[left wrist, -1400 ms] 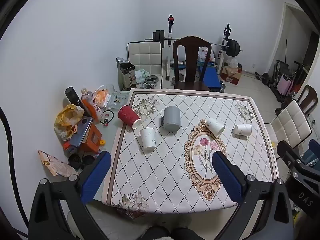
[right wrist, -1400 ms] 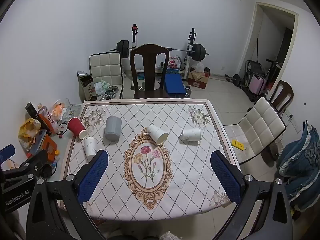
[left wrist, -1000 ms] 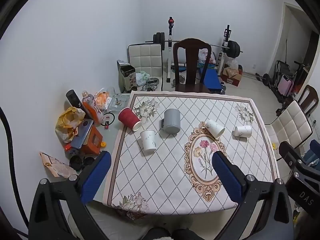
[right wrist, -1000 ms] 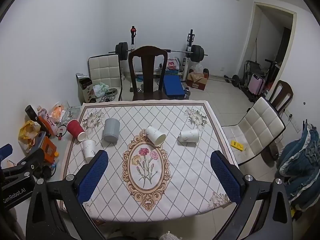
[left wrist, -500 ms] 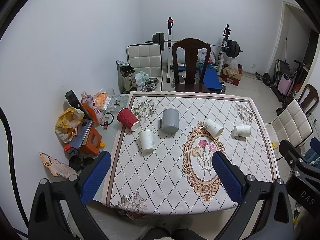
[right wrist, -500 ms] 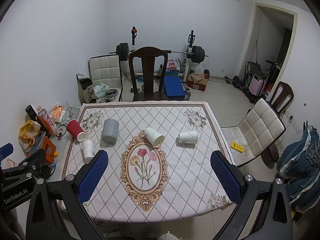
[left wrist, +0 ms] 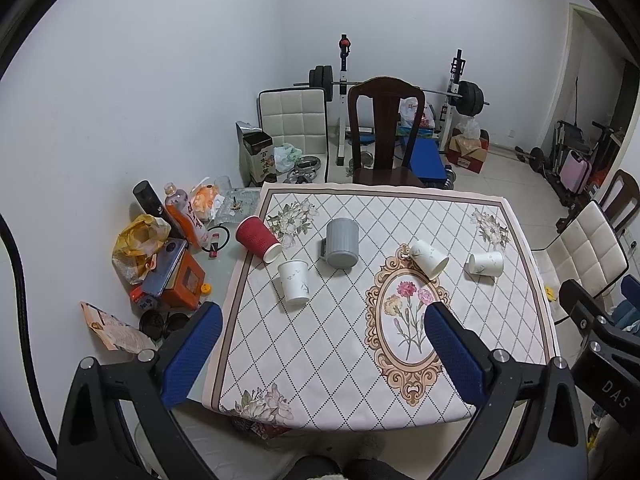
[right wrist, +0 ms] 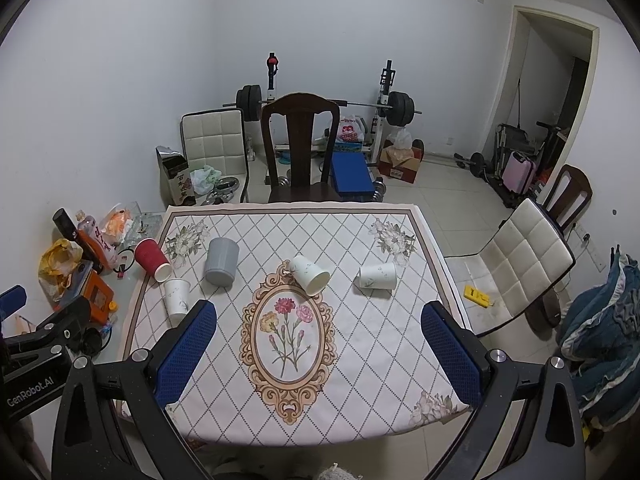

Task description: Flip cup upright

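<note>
Several cups lie on a table with a diamond-patterned floral cloth [left wrist: 340, 344]. A red paper cup [left wrist: 257, 237] lies on its side at the left edge. A white paper cup [left wrist: 294, 282] lies near it. A grey mug [left wrist: 341, 242] stands mouth down. Two more white cups [left wrist: 429, 258] [left wrist: 486, 263] lie on their sides to the right. They also show in the right wrist view: red cup [right wrist: 151, 259], grey mug [right wrist: 221, 261], white cups [right wrist: 309, 274] [right wrist: 377, 275] [right wrist: 177, 295]. My left gripper [left wrist: 322, 322] and right gripper [right wrist: 319, 320] are open, empty, high above the near table edge.
A dark wooden chair [left wrist: 383, 132] stands at the table's far side. A white padded chair [right wrist: 524, 260] stands to the right. Bottles, bags and boxes [left wrist: 168, 256] crowd the uncovered strip of table left of the cloth. Weight equipment [right wrist: 320, 104] stands by the back wall.
Both grippers have drifted slightly, so the table shifts a little in view. The cups have not moved. Both grippers stay open.
</note>
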### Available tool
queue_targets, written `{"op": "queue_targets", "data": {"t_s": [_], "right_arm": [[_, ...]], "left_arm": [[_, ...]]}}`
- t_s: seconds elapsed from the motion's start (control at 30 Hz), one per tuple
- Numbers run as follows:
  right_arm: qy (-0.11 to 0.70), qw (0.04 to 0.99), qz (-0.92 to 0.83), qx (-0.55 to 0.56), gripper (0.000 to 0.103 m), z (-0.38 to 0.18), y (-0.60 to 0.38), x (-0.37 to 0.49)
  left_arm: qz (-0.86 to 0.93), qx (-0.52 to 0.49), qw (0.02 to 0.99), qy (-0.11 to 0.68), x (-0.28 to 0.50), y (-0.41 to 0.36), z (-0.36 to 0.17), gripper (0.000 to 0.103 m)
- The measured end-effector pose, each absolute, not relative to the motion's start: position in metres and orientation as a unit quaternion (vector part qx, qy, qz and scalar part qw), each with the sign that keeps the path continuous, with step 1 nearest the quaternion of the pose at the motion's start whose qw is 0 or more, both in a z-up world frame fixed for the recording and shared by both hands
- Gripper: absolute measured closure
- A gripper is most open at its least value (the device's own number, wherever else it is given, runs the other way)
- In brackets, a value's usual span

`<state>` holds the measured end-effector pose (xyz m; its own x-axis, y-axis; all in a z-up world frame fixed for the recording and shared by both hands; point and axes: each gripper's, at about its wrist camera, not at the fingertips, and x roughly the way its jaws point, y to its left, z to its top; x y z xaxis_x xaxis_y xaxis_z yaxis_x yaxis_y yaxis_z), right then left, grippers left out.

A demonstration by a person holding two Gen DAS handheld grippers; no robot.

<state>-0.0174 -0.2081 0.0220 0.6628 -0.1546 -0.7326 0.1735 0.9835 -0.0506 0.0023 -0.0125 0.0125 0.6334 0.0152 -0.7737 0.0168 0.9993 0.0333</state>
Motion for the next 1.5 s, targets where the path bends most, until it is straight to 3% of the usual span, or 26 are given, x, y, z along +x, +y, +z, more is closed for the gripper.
{"op": "queue_targets", "data": {"t_s": [1.5], "right_arm": [[0.405, 0.91, -0.083, 0.011, 0.0, 0.009, -0.223, -0.019]], "left_arm": [[0.004, 0.011, 0.901, 0.433, -0.004, -0.028, 0.002, 0.0]]}}
